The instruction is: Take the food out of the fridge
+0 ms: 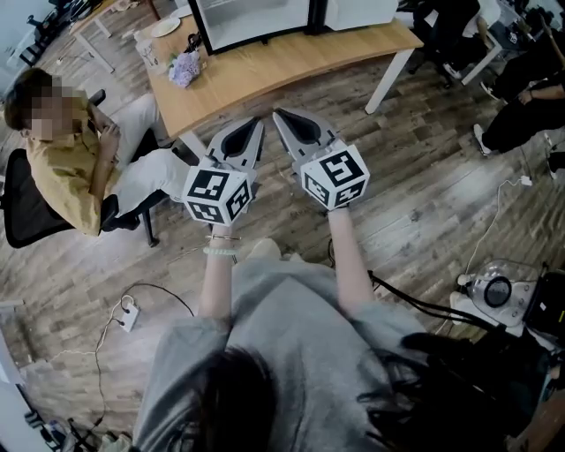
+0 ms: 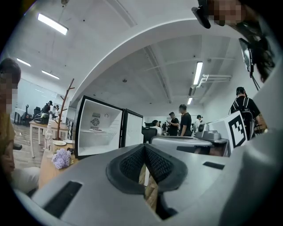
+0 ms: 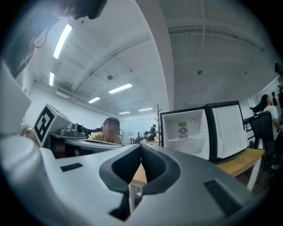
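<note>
Two grippers point level at the fridge [image 1: 252, 19], well apart from it. The left gripper [image 1: 256, 125] has its fingers [image 2: 131, 163] clenched on nothing. The right gripper [image 1: 281, 116] has its fingers [image 3: 154, 170] clenched on nothing too. The fridge stands on the surface [image 1: 291, 66] with its door open. No food shows inside from here. The shelf looks bare, so the food may sit low or deep.

The step in hand looks like getting closer. To do it well, the person should walk up to the surface first, then let one gripper's fingers come apart before reaching in straight. The flowers [image 1: 185, 66] and plate [image 1: 165, 26] sit left of the fridge, so reach clear of them.
</note>
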Motion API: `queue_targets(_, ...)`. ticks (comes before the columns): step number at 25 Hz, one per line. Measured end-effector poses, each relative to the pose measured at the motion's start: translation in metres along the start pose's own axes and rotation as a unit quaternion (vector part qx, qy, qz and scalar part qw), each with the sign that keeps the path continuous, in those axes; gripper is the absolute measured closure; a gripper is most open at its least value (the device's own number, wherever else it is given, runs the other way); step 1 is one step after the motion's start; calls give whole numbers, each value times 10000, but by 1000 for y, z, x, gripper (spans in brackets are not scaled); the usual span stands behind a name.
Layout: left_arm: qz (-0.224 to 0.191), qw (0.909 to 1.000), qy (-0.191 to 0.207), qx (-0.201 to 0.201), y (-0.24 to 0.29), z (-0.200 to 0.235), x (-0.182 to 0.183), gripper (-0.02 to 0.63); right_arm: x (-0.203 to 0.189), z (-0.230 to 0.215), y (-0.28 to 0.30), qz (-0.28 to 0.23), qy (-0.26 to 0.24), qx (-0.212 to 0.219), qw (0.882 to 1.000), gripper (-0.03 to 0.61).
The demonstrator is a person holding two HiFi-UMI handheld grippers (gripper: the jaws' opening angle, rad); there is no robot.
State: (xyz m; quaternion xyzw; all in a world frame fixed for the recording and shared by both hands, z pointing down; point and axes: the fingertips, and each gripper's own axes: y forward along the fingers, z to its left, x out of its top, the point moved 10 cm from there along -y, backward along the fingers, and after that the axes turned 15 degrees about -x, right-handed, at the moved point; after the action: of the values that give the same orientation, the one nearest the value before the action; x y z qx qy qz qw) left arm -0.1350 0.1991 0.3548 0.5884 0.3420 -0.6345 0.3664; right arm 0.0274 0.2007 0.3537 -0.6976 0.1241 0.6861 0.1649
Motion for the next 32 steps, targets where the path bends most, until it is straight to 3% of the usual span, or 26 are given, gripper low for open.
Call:
queue_targets(9, 90, 9999, 100, 84, 5, 31, 0, 606, -11, -5, 37, -7, 192, 71, 9998, 569)
queue_targets(21, -219, 9992, -47, -342, 83, 108, 5, 606, 2, -76, 107, -95, -70, -483, 9988, 569)
queue_targets(32, -268, 9994, -153, -160, 107, 183, 4, 606, -10, -93, 185, 28, 84, -294, 9995, 569)
